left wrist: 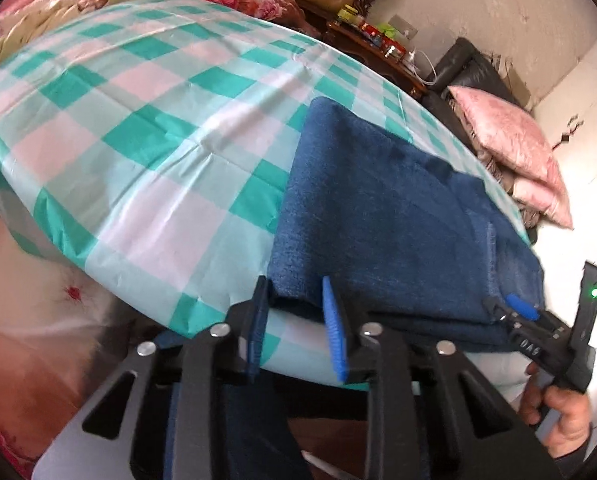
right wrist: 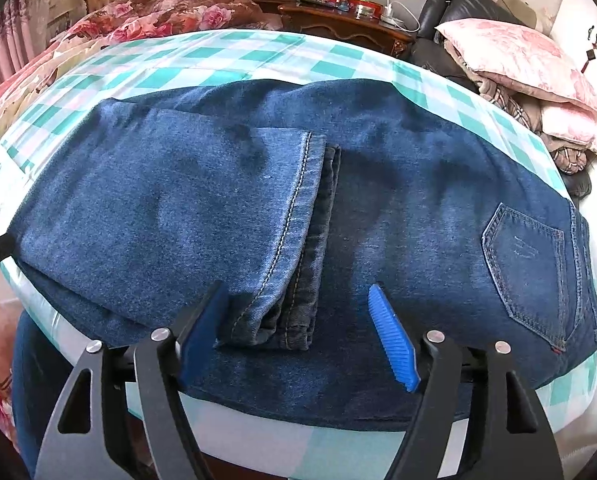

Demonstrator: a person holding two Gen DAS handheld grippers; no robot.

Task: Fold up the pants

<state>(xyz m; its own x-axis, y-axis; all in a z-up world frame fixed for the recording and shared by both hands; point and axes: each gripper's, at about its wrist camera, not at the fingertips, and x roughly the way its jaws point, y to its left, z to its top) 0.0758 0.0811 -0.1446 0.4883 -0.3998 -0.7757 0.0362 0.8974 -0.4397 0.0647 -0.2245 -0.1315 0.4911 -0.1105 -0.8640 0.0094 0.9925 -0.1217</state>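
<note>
Blue jeans lie folded across the green-checked bed sheet, legs doubled back, with the back pocket at the right. The stitched leg hems rest on top near the bed's front edge. My right gripper stands open astride the hem ends, its left pad beside them and its right pad well apart. In the left wrist view, my left gripper is shut on the folded corner of the jeans at the sheet's edge. The right gripper shows further right along that edge.
Pink pillows and piled clothes sit on a dark chair to the right of the bed. A cluttered wooden nightstand and a floral quilt lie beyond. A hand holds the right gripper's handle.
</note>
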